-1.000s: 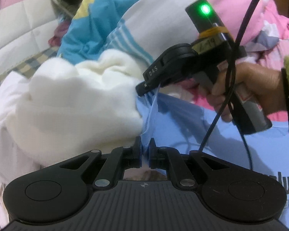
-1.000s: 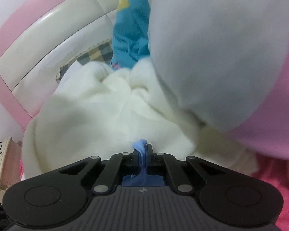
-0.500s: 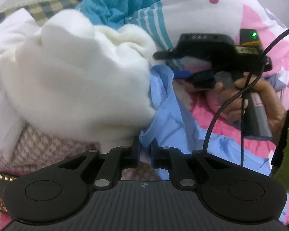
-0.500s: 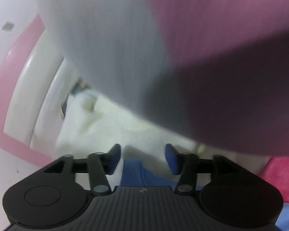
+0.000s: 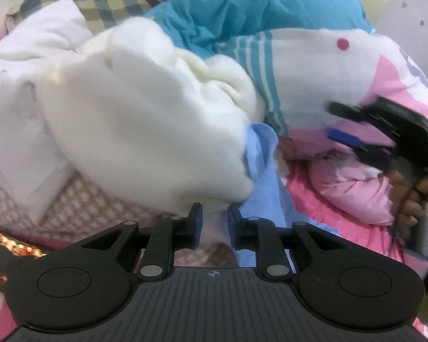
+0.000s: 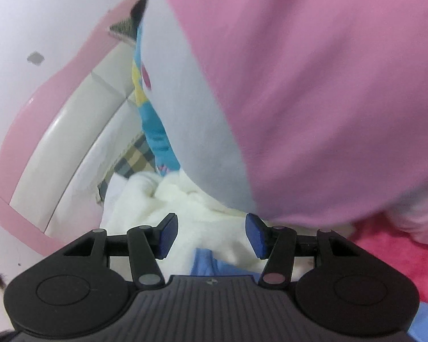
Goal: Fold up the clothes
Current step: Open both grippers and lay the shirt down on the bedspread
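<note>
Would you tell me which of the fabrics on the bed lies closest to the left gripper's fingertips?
The light blue garment, running right up to the left gripper; the fluffy white blanket sits just behind, the patterned quilt farther back.

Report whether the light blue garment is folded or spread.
Neither neatly: the light blue garment lies rumpled, its top edge tucked under the white fleece.

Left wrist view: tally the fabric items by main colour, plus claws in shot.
White: 1, fluffy white blanket
Light blue: 1, light blue shirt
Pink, white and turquoise print: 1, patterned quilt
Plaid: 1, checked cloth
Claws: 2, left claw, jaws opening and empty; right claw, open, blurred
Total: 6
</note>
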The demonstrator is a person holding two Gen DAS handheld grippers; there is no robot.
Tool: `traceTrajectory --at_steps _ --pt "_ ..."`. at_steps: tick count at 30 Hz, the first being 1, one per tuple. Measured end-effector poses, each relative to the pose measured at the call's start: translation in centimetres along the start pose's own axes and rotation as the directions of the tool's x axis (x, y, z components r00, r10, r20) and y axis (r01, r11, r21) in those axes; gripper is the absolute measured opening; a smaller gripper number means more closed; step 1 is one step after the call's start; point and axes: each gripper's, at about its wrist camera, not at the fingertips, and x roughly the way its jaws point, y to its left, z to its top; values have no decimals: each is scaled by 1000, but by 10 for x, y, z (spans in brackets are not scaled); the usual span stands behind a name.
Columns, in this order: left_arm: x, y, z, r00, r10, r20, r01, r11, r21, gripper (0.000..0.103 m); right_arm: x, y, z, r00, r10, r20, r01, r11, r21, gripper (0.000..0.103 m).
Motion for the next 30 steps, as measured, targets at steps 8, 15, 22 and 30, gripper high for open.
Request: traceTrajectory --at_steps 8,15,22,30 --pt "-9 13 -9 995 63 -73 -57 995 87 18 -136 -21 -49 968 -140 211 107 981 161 53" --pt "-25 35 -32 965 119 -235 -79 982 171 20 -256 -33 -128 930 -312 192 246 920 306 51" --pt "-43 38 -104 889 188 -417 -55 949 310 24 -337 -35 -233 897 -440 35 376 804 461 50" --pt "-54 24 -200 819 274 -503 -32 899 437 24 -399 -54 -412 793 -549 -263 592 596 542 50"
